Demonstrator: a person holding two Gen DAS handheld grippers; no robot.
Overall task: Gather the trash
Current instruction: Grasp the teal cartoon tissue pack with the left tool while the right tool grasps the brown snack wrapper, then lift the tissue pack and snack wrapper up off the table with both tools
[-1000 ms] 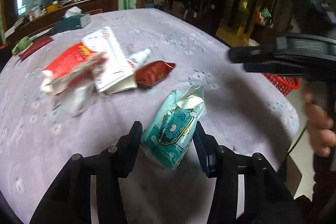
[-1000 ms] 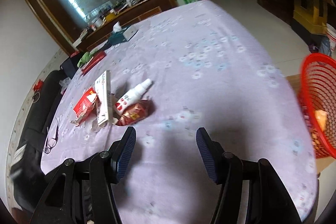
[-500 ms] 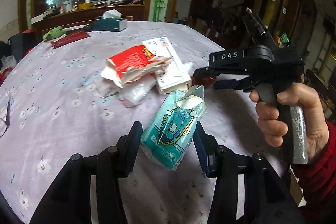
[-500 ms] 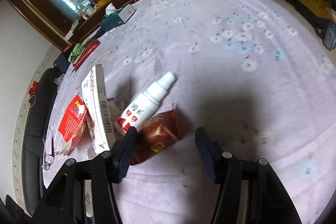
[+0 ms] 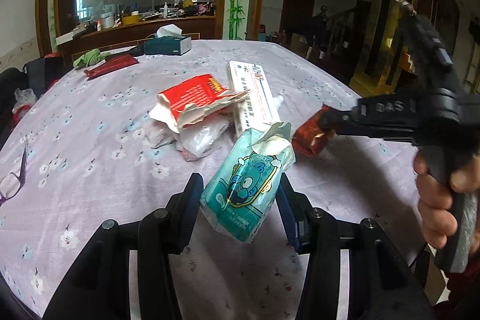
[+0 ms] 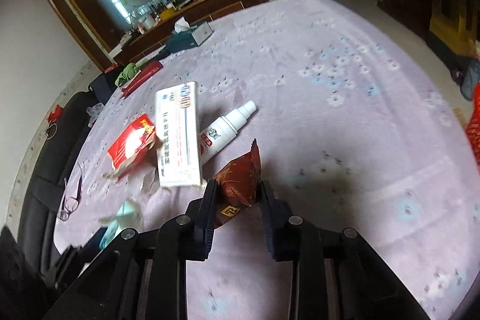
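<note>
My left gripper (image 5: 239, 183) is shut on a teal tissue pack (image 5: 249, 170), held tilted just above the lilac tablecloth (image 5: 90, 140). My right gripper (image 6: 238, 192) has its fingers pressed on both sides of a dark red snack wrapper (image 6: 240, 176). In the left wrist view, the right gripper (image 5: 325, 120) comes in from the right with a hand on its grip, its tips on that wrapper (image 5: 309, 140). Just behind lie a torn red box (image 5: 192, 98), a long white box (image 5: 255, 89), crumpled clear plastic (image 5: 201, 137) and a white spray bottle (image 6: 228, 128).
At the far side of the table stand a tissue box (image 5: 168, 45), a green cloth (image 5: 90, 57) and a flat red packet (image 5: 111, 66). Glasses (image 5: 12, 185) lie at the left edge. A red basket (image 6: 474, 128) stands beyond the table's right edge.
My right gripper came down onto the dark red wrapper and its fingers closed in on it. My left gripper kept hold of the teal pack while its view swung left.
</note>
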